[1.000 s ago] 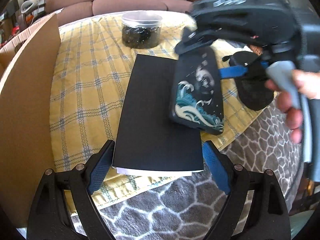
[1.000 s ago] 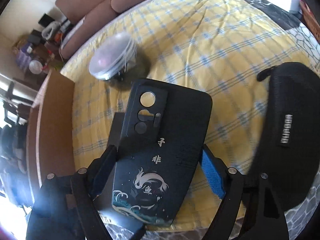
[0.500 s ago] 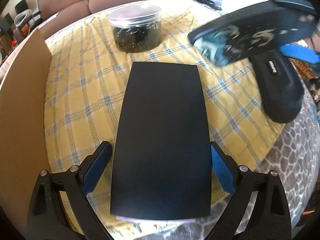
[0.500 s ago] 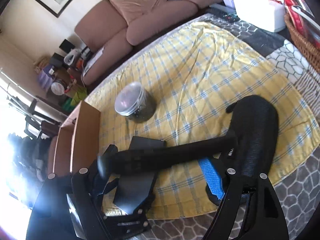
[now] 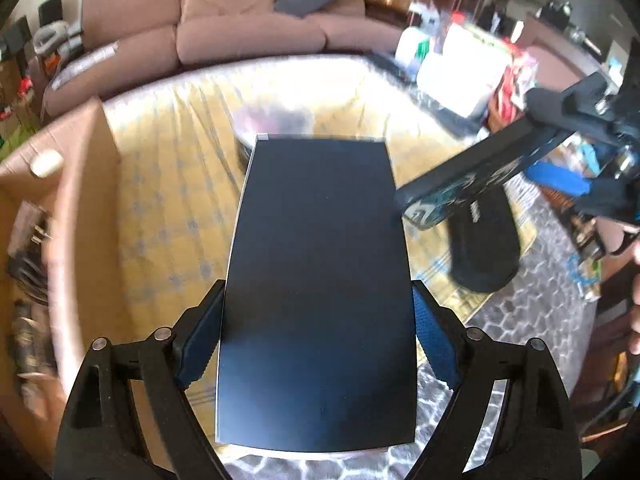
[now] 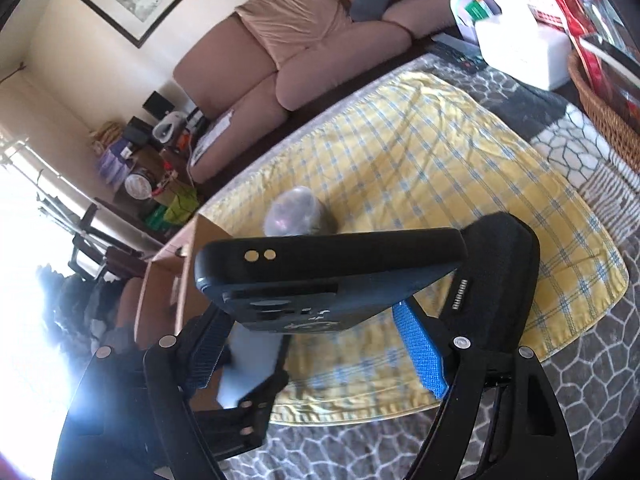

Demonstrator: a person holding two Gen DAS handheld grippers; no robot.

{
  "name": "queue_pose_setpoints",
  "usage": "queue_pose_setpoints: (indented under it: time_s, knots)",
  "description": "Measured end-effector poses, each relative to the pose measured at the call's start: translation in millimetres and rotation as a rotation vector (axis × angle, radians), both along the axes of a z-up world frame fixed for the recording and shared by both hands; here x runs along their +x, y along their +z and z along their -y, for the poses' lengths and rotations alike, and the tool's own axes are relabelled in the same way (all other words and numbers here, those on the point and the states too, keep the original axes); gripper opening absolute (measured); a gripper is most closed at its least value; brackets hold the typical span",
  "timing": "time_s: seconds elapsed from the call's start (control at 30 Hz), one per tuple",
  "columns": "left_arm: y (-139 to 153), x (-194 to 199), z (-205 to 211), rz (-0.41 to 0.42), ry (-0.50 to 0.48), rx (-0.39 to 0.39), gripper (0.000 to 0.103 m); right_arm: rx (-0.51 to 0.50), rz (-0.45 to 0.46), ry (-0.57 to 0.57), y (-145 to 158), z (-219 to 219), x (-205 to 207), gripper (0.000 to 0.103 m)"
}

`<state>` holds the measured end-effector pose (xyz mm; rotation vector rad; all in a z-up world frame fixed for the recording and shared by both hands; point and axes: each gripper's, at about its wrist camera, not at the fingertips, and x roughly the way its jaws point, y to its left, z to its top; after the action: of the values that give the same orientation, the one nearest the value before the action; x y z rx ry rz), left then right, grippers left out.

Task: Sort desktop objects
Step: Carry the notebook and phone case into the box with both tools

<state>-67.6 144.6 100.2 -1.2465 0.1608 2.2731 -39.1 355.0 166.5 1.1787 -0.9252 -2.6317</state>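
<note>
Two wide-set pairs of fingers: left (image 5: 318, 344) closing on matte-black notebook (image 5: 316, 280), right (image 6: 316, 344) gripping wave-printed phone case (image 6: 328, 280).

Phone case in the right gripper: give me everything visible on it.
The phone case is black, matte, rubbery-looking, with a camera cutout and two small round holes along its edge. Its back carries a teal-and-white wave print with white characters, clearer in the left wrist view. It is lifted clear of the yellow checked cloth, held roughly level but tilted, clamped across its width between the blue pads of the right gripper. Nothing else touches it.
</note>
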Motion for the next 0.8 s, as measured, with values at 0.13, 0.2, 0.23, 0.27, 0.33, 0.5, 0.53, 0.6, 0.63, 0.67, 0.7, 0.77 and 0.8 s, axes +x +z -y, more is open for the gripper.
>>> queue_pose_setpoints:
  time_s: [0.13,0.2,0.23,0.27,0.33,0.5,0.53,0.6,0.63,0.67,0.7,0.77,0.8]
  knots:
    - [42.7,-2.5,33.6,-0.055,0.023,0.031,0.085,-0.044,-0.047,0.011,27.3,13.3,3.9,0.082]
    - [60.3,-6.2,63.5,-0.077,0.054,0.046,0.085,-0.036,-0.064,0.035,42.5,28.0,4.4,0.082]
    - [66.5,-8.7,78.2,-0.082,0.069,0.052,0.085,-0.033,-0.069,0.048,48.8,35.5,3.7,0.082]
    - [73.0,-12.7,90.7,-0.09,0.089,0.053,0.085,-0.032,-0.073,0.061,53.7,43.1,2.4,0.082]
    - [79.6,-24.2,122.2,-0.109,0.131,0.044,0.085,-0.029,-0.075,0.095,61.9,63.5,-1.7,0.082]
    - [78.5,-34.7,204.6,-0.093,0.241,0.039,0.085,0.001,-0.051,0.198,68.5,129.3,-17.9,0.082]
    - [74.6,-36.9,220.2,-0.084,0.258,0.032,0.085,0.009,-0.04,0.224,67.0,145.2,-22.5,0.082]
    - [67.7,-38.0,238.1,-0.072,0.277,0.022,0.085,0.034,-0.013,0.272,62.3,177.7,-31.2,0.082]
    - [63.3,-38.5,247.0,-0.064,0.285,0.019,0.085,0.047,-0.001,0.294,58.3,192.3,-34.6,0.082]
    - [58.1,-38.4,255.4,-0.056,0.291,0.019,0.085,0.059,0.015,0.318,53.6,207.7,-38.9,0.082]
    - [53.2,-37.7,260.9,-0.048,0.295,0.017,0.085,0.07,0.03,0.34,49.0,220.9,-42.8,0.082]
    - [41.4,-36.1,270.0,-0.033,0.298,0.013,0.085,0.096,0.068,0.384,37.5,247.7,-49.7,0.082]
    - [35.8,-35.6,273.9,-0.026,0.299,0.012,0.085,0.11,0.091,0.405,31.0,260.2,-53.0,0.082]
